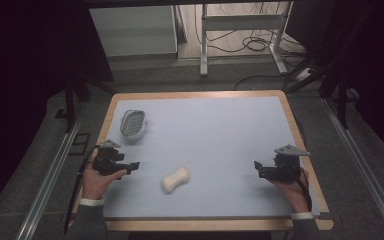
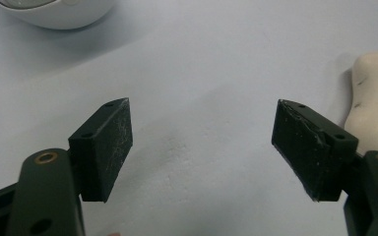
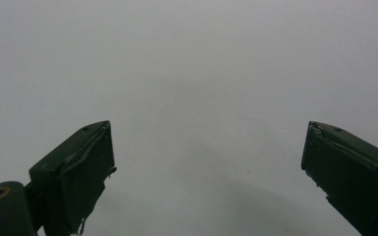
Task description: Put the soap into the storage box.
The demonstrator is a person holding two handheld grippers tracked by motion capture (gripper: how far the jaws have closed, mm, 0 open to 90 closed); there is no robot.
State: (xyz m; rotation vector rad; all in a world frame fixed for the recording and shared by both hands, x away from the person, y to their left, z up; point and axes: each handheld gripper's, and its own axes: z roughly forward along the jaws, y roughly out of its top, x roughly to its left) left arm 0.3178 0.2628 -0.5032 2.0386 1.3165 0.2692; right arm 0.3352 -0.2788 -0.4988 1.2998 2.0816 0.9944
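A cream, peanut-shaped soap bar (image 1: pixel 175 179) lies on the pale blue mat near the front middle; its end also shows at the right edge of the left gripper view, soap bar (image 2: pixel 376 96). A white oval soap dish (image 1: pixel 133 123) with a ridged inside sits at the back left, and its rim, soap dish (image 2: pixel 59 12), shows at the top of the left gripper view. My left gripper (image 1: pixel 133 166) is open, low over the mat, left of the soap. My right gripper (image 1: pixel 257 167) is open too, at the front right, with bare mat between its jaws.
The blue mat (image 1: pixel 215 130) covers a wooden table whose edge (image 1: pixel 195 93) borders it. Beyond the table stand a white desk frame (image 1: pixel 240 30) and loose cables (image 1: pixel 255 45) on the floor. Metal rails (image 1: pixel 45 180) run along both sides.
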